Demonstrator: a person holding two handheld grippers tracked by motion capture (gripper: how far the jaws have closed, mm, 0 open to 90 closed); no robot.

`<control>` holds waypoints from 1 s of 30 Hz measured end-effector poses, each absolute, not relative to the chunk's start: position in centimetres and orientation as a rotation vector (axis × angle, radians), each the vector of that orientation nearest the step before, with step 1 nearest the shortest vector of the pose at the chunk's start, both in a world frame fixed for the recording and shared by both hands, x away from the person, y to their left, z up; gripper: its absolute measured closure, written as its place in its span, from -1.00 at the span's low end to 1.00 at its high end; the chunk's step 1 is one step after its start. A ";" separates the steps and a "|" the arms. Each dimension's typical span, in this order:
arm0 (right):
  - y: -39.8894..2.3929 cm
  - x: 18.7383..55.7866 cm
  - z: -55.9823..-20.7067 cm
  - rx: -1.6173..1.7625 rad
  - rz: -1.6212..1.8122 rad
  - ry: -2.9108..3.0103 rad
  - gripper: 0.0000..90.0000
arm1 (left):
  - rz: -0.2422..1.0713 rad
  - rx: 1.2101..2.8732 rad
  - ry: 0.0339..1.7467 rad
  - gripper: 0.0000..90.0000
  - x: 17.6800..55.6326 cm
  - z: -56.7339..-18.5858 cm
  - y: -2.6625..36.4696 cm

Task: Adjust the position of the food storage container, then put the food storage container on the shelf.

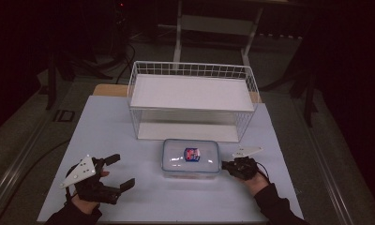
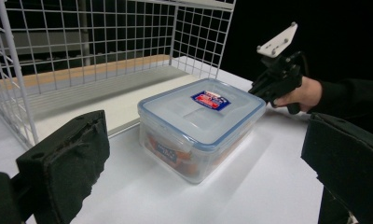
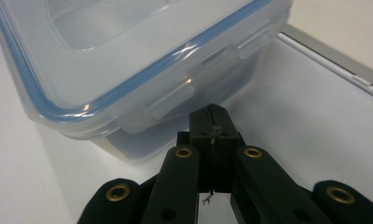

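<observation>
Right tongs (image 1: 228, 165), jaws pinched together with nothing between them, sit at the right end of the lidded food container (image 1: 191, 157), near its side latch (image 3: 171, 101). Left tongs (image 1: 114, 172) stand wide, apart from it. The container rests on the bench (image 1: 106, 126) before the wire shelf rack (image 1: 192, 96), lid on; the work seems barely begun.

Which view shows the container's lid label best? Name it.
The left gripper view: the red-and-blue label sits close and angled on the container lid. The high view shows it small; the right gripper view catches the container's latch side, no label.
</observation>
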State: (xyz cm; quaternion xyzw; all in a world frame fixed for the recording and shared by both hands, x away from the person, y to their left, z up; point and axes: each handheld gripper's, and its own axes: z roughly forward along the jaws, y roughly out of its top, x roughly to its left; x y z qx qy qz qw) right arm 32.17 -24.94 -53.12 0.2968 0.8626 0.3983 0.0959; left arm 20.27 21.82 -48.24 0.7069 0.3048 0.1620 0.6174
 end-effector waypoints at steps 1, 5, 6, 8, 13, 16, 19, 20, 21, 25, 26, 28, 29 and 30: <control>-25.2 32.1 -53.0 0.888 1.185 2.544 1.00 | 0.372 1.627 0.703 -0.98 20.3 -48.2 21.8; -26.8 31.6 -51.9 0.929 1.222 2.477 0.94 | 0.371 1.626 0.704 -0.98 20.3 -48.2 21.8; -27.2 31.3 -51.6 0.933 1.236 2.463 0.88 | 0.372 1.631 0.704 -0.98 20.2 -48.2 21.7; -27.8 30.6 -50.8 0.941 1.279 2.432 0.75 | 0.368 1.634 0.704 -0.98 20.2 -48.1 21.6; -28.5 28.6 -48.4 0.916 1.373 2.331 0.41 | 0.368 1.651 0.695 -0.98 20.1 -47.3 20.9; -28.4 27.7 -47.0 0.890 1.447 2.298 0.15 | 0.355 1.669 0.681 -0.98 20.1 -46.6 20.1; -28.0 27.0 -45.9 0.860 1.506 2.264 -0.10 | 0.356 1.694 0.664 -0.98 20.3 -45.8 19.3; -27.8 26.8 -45.5 0.858 1.531 2.259 -0.20 | 0.360 1.705 0.656 -0.98 20.4 -45.5 19.0; -27.7 26.7 -45.2 0.856 1.551 2.255 -0.29 | 0.358 1.715 0.651 -0.98 20.5 -45.2 18.8; -27.3 26.5 -44.3 0.832 1.601 2.225 -0.73 | 0.362 1.764 0.645 -0.98 21.3 -44.3 17.8; -27.3 26.4 -44.2 0.825 1.609 2.218 -0.73 | 0.355 1.778 0.650 -0.98 21.5 -44.2 17.6; -27.1 26.4 -44.0 0.833 1.608 2.180 -0.76 | 0.342 1.794 0.666 -0.98 22.0 -43.9 17.1; -27.1 26.4 -43.9 0.822 1.598 2.168 -0.76 | 0.334 1.804 0.667 -0.98 22.3 -43.7 17.0; -27.0 26.4 -43.8 0.808 1.582 2.155 -0.76 | 0.333 1.808 0.669 -0.98 22.5 -43.5 16.7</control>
